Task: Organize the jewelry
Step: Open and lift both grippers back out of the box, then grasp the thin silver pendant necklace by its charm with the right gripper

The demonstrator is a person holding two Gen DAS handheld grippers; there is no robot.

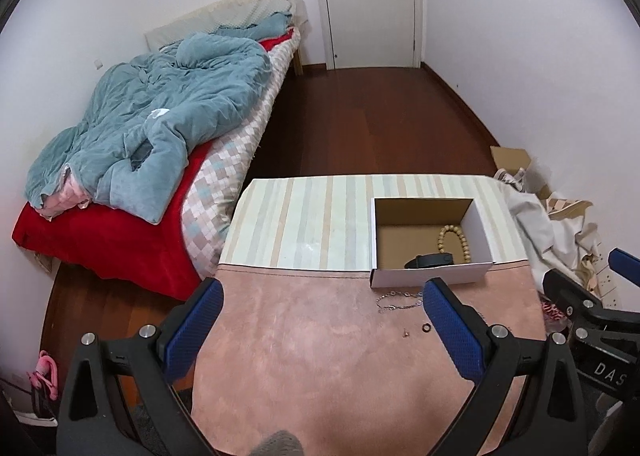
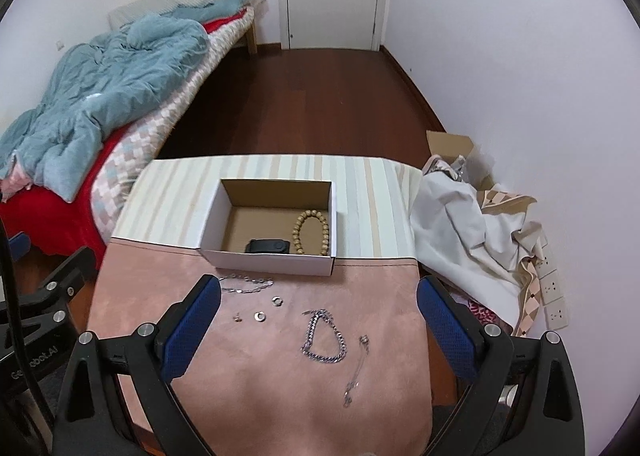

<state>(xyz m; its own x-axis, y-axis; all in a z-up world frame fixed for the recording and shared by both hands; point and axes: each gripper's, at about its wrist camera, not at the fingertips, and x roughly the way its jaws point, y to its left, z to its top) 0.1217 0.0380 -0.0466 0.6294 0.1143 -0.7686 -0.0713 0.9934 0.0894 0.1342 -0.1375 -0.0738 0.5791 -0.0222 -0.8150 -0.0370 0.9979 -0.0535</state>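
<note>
Two grippers hang wide apart and empty above the pink surface [image 2: 260, 376]: the left gripper [image 1: 322, 320] and the right gripper [image 2: 318, 314]. Nearest lies a thin necklace [image 2: 354, 372], then a chunky chain bracelet [image 2: 324, 336] to its left. Farther left sit two small rings [image 2: 260, 315] and a fine chain [image 2: 246, 284]. Beyond them an open white box [image 2: 272, 262] holds a black band [image 2: 268, 246] and a wooden bead bracelet [image 2: 312, 232]. Far left stands a bed [image 2: 80, 116].

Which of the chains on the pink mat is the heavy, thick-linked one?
The chunky curb-link chain lying in a loop mid-mat. The thin chain to its right is a fine strand; the chain by the box has slimmer, spaced links.
</note>
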